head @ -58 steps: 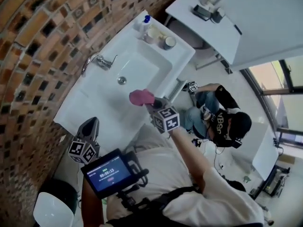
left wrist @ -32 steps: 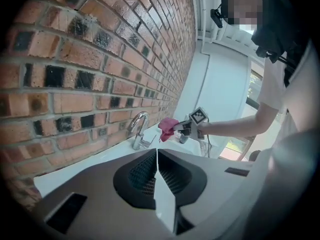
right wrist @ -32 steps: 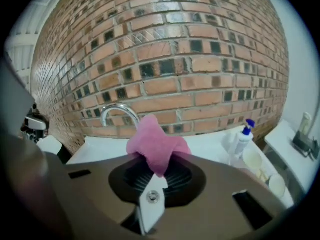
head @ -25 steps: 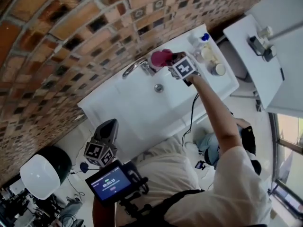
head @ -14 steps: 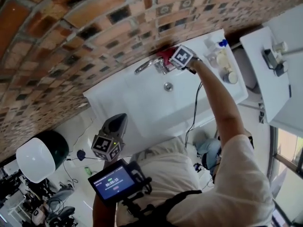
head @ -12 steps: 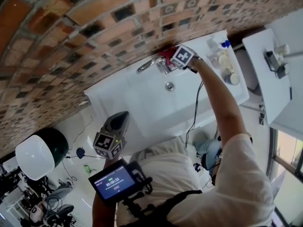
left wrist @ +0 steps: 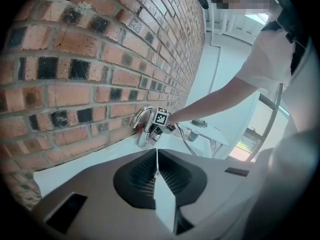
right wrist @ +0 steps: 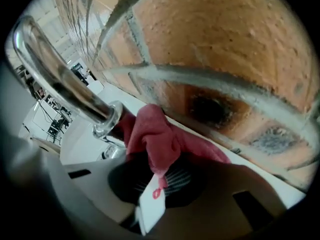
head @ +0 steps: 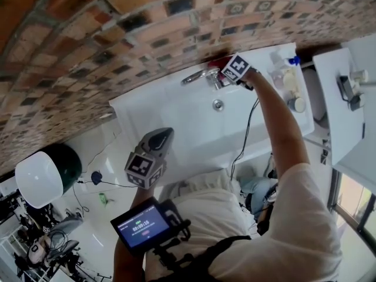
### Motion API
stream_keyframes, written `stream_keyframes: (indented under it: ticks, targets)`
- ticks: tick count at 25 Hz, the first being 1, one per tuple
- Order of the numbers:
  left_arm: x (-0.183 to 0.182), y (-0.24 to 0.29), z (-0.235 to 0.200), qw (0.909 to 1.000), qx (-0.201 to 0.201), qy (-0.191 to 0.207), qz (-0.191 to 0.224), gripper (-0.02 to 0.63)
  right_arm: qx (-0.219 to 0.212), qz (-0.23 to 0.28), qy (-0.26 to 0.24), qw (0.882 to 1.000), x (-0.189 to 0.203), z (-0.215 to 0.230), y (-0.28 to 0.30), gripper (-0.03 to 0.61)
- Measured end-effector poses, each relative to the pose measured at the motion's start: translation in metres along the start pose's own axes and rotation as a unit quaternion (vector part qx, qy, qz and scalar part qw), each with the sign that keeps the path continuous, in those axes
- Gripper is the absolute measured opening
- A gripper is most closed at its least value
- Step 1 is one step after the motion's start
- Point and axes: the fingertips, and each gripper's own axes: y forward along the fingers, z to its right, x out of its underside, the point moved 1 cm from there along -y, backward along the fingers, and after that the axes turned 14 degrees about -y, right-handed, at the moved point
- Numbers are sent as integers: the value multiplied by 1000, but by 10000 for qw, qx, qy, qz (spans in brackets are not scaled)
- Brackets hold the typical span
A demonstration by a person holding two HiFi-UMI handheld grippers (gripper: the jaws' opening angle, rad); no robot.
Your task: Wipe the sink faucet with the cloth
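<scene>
The chrome faucet arches over the back of the white sink, against the brick wall. My right gripper is shut on a pink-red cloth and presses it against the faucet's base, between faucet and wall. In the right gripper view the cloth bunches out of the shut right gripper, touching the faucet below its curved spout. My left gripper hangs shut and empty in front of the sink. Its own view shows the left gripper, with the faucet and cloth far ahead.
Bottles and jars crowd the sink's right end. The drain lies in the basin below the faucet. A white table with small devices stands at the right. A round white and green object sits on the floor at left.
My right gripper carried the cloth from above the sink's front edge to the faucet and now holds it at the faucet's base. The left gripper has risen a little toward the sink.
</scene>
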Motion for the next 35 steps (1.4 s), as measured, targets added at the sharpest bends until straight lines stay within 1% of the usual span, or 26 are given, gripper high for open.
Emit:
stream_keyframes:
  ticks: [3, 7, 11, 14, 17, 19, 21, 22, 24, 26, 35]
  targets:
    - [5, -2, 2, 10000, -13, -16, -29, -6, -12, 57, -31, 10000, -1, -2, -1, 52]
    - [11, -3, 2, 10000, -10, -62, -36, -6, 98, 141, -325, 9993, -5, -4, -15, 49]
    - [11, -3, 4, 10000, -49, 52, -56, -6, 366, 287, -752, 9961, -15, -7, -35, 49]
    - [12, -1, 8, 10000, -28, 66, -54, -6, 507, 399, -922, 9937, -21, -10, -49, 49]
    - [15, 0, 14, 9999, 16, 56, -83, -6, 552, 482, -1069, 9916, -24, -18, -61, 49]
    - [17, -3, 17, 9999, 29, 61, -122, -6, 518, 680, -1087, 9904, -28, -24, -69, 49]
    - [20, -6, 19, 9999, 33, 53, -128, -6, 555, 994, -1144, 9869, -41, -29, -80, 49]
    - [20, -7, 20, 9999, 31, 58, -130, -6, 624, 1028, -1227, 9851, -46, -31, -85, 48]
    - [21, -9, 20, 9999, 24, 91, -124, -6, 777, 925, -1418, 9825, -47, -32, -90, 48]
    - [22, -12, 22, 9999, 21, 129, -106, -6, 862, 905, -1507, 9806, -48, -34, -96, 48]
    - [39, -23, 24, 10000, 21, 31, -83, -6, 1264, 1308, -1737, 9678, -70, -52, -145, 48]
